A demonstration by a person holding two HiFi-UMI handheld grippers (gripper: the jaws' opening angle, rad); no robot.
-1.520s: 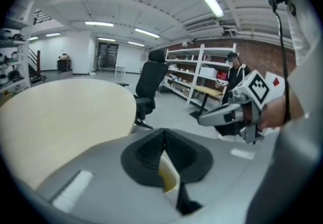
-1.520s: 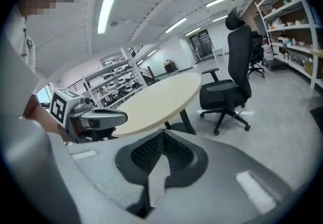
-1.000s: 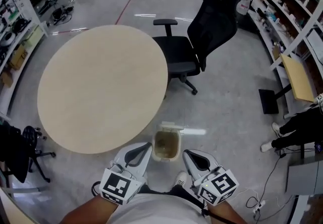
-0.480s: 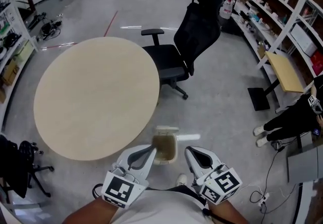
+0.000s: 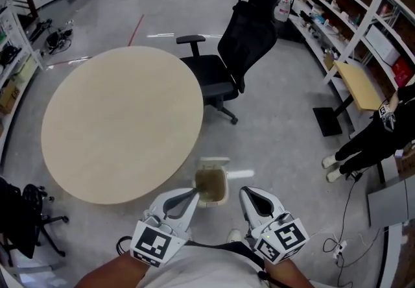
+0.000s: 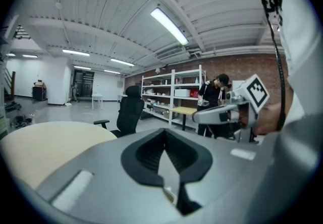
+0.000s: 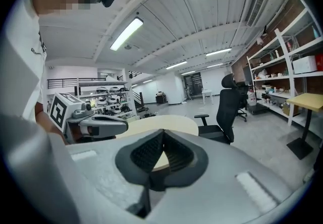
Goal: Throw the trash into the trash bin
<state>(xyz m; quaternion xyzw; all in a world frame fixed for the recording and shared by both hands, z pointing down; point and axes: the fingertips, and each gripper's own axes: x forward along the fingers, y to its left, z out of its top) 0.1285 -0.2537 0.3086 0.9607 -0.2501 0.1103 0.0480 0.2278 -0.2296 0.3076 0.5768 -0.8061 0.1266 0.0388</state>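
Down on the grey floor, just off the near edge of the round beige table [image 5: 117,124], sits the small white trash bin [image 5: 213,163], mouth open, something brownish inside. Left gripper [image 5: 192,191] and right gripper [image 5: 244,191] flank it, held close to the body. Both pairs of jaws are pressed together with nothing between them. No loose trash shows on the tabletop, so this looks like the tail of the job. If another piece turns up, the jaws should open before the reach, and the release should come right above that narrow mouth. The table rim crowds the left side. Open floor lies to the right, apart from the floor cables [image 5: 337,241] and a bystander in black [image 5: 369,137]; the black office chair [image 5: 240,40] stands well back.
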